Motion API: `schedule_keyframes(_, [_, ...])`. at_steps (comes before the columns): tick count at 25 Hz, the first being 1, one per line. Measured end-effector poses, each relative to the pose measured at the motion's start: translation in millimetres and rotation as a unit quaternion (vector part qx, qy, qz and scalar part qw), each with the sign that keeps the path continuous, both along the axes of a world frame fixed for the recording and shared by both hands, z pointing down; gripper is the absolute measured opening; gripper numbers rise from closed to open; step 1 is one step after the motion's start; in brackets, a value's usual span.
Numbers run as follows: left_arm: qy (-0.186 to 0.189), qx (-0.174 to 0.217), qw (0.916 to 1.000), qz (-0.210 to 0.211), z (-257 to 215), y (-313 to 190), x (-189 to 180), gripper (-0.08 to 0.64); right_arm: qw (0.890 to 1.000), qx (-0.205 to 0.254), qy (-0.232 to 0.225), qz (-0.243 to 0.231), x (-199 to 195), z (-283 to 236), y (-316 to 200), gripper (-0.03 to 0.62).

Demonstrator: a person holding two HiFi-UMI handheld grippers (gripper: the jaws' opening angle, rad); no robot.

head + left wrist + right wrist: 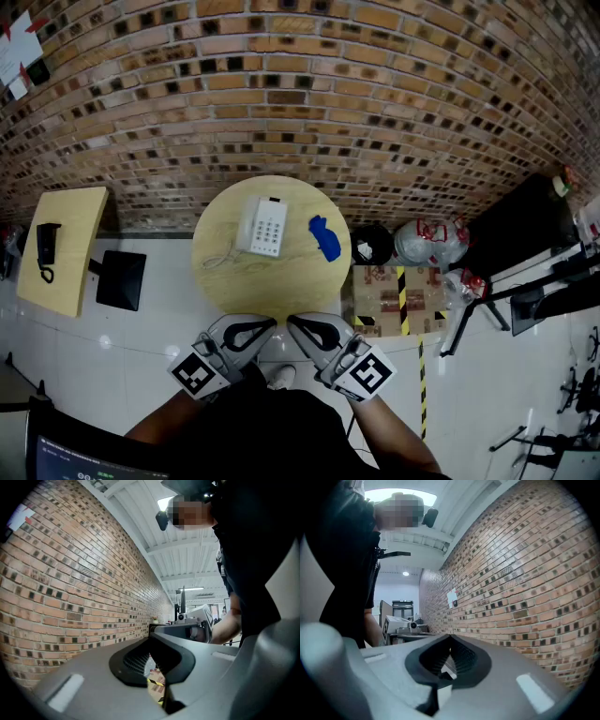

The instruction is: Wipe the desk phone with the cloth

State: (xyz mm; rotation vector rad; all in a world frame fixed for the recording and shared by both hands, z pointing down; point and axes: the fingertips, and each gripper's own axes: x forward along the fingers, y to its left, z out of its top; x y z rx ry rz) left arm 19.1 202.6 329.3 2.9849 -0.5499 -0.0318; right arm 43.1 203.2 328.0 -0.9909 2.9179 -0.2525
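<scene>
A white desk phone (262,226) lies on the round wooden table (217,277), its cord trailing to the left. To the phone's right on the same top sits a crumpled blue cloth (325,237). My left gripper (271,323) and right gripper (292,322) are held close to my body just off the table's near edge, tips almost touching each other. Each is shut with nothing in it. The left gripper view has its jaws (152,638) closed and pointing along a brick wall. The right gripper (450,637) is closed too. Neither gripper view shows the phone or the cloth.
A brick wall (309,103) runs behind the table. At the left stands a square wooden table (70,281) with a black phone (45,248). At the right are a black bin (373,246), plastic bags (427,242), a taped cardboard box (394,298) and a dark desk (525,225).
</scene>
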Motion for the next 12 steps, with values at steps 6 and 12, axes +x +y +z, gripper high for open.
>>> schedule_keyframes(6, [-0.006,-0.001,0.9999,0.015,12.2,-41.9,0.9,0.002,1.000,0.002,0.011,0.019,5.7,19.8,-42.7,0.001])
schedule_keyframes(12, [-0.007,0.007,0.9988,0.049,22.2,-103.0,5.6,0.002,0.997,-0.014,0.035,0.074,13.1,44.5,-110.5,0.002])
